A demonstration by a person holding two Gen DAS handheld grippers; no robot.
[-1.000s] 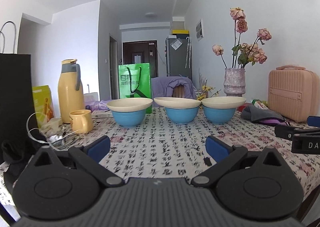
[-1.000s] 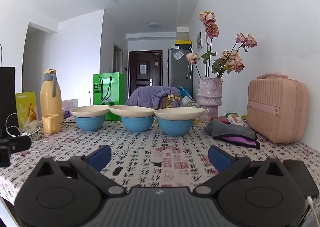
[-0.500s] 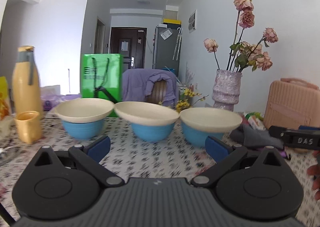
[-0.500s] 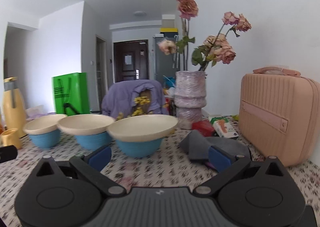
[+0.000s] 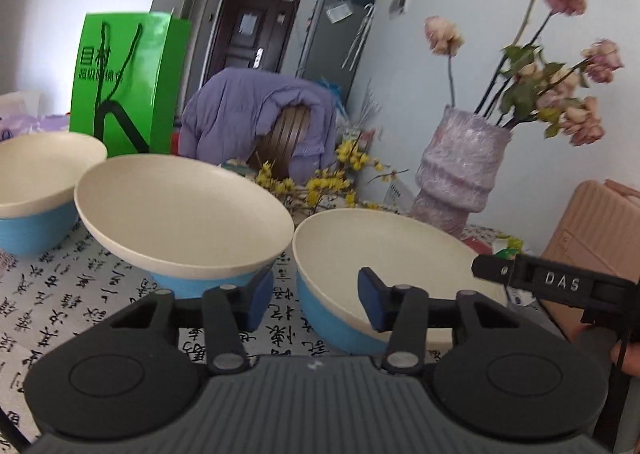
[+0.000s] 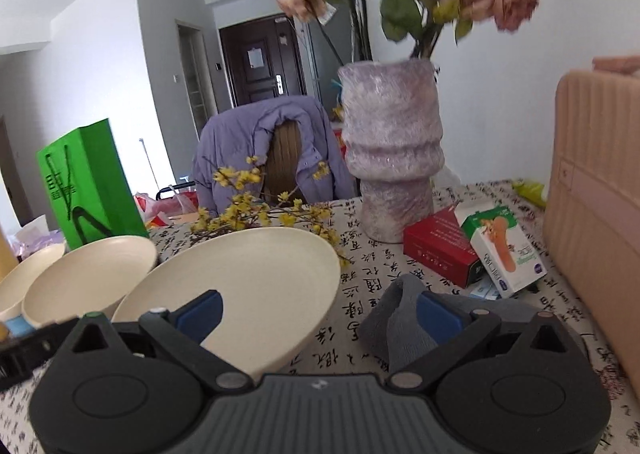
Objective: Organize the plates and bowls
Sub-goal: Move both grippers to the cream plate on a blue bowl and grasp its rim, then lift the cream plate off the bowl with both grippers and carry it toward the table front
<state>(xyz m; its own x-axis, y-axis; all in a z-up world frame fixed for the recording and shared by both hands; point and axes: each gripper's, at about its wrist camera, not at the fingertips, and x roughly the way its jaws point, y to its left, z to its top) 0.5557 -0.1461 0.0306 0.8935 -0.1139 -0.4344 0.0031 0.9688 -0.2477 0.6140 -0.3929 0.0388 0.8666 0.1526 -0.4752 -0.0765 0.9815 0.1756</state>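
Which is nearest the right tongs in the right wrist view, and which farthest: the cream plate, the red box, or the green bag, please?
1. Cream plate, at the right tongs' left pad.
2. Red box, ahead on the right.
3. Green bag, far back left.

On my right gripper (image 5: 560, 286), seen from my left camera, I read the white letters "DAS" on its black side. The green paper bag (image 5: 128, 81) carries Chinese characters; the two big ones look like "目村", and the smaller line under them is too blurred to read. The tablecloth (image 5: 80, 294) is covered with black Chinese calligraphy, which I cannot read clearly. The red box (image 6: 440, 250) and the white-green box (image 6: 504, 250) have small print, not legible.
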